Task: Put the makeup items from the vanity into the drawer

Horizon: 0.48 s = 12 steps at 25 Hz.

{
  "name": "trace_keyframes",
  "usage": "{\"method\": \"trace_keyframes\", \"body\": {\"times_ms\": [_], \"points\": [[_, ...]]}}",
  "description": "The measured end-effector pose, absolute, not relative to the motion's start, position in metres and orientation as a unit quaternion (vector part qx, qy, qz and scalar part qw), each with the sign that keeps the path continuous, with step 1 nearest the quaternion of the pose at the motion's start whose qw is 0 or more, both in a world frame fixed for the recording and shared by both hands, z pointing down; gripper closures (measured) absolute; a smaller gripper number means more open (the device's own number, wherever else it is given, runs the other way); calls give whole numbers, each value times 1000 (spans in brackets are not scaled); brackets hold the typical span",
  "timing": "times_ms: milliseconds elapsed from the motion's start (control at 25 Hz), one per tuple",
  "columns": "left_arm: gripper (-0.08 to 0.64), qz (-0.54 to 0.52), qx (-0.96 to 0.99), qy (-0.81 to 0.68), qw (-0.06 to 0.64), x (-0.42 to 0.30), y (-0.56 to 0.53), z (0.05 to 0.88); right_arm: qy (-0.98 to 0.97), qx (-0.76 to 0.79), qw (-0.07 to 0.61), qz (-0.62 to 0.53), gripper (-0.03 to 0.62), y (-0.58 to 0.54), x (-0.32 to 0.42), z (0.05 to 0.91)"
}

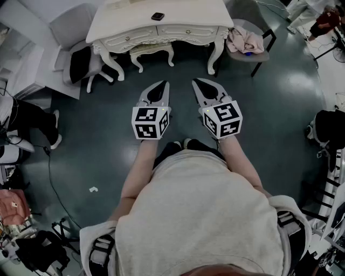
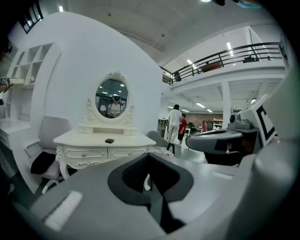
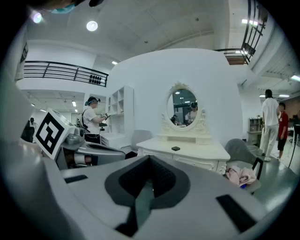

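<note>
Entry, approach step: my 2 tongs, left gripper [image 1: 163, 85] and right gripper [image 1: 197, 82], both clenched on nothing, well short of the vanity [image 1: 188, 13], 1 small black makeup item [image 1: 157, 16] on top (drawers [image 1: 129, 39] shut); next, I judge, walking up and opening 1 drawer.

1. Head view is dim and flat; soft shadow pools under the vanity [image 1: 183, 13] at twelve o'clock.
2. Both gripper views curve strongly toward black-vignetted edges.
3. Ceiling lights [image 3: 92, 25] glare at eleven o'clock in the right gripper view.
</note>
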State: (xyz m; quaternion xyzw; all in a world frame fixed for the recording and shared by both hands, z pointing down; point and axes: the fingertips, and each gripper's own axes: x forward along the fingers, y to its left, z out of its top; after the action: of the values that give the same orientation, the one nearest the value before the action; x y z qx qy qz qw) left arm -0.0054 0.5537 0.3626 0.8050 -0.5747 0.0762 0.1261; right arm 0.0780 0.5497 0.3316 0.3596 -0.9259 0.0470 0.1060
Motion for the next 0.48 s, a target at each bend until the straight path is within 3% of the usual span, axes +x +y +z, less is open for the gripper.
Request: {"method": "trace_keyframes", "body": {"times_ms": [480], "points": [[551, 34, 820, -553, 144, 2, 551, 365, -934, 339, 84, 77, 586, 540, 73, 338]]}}
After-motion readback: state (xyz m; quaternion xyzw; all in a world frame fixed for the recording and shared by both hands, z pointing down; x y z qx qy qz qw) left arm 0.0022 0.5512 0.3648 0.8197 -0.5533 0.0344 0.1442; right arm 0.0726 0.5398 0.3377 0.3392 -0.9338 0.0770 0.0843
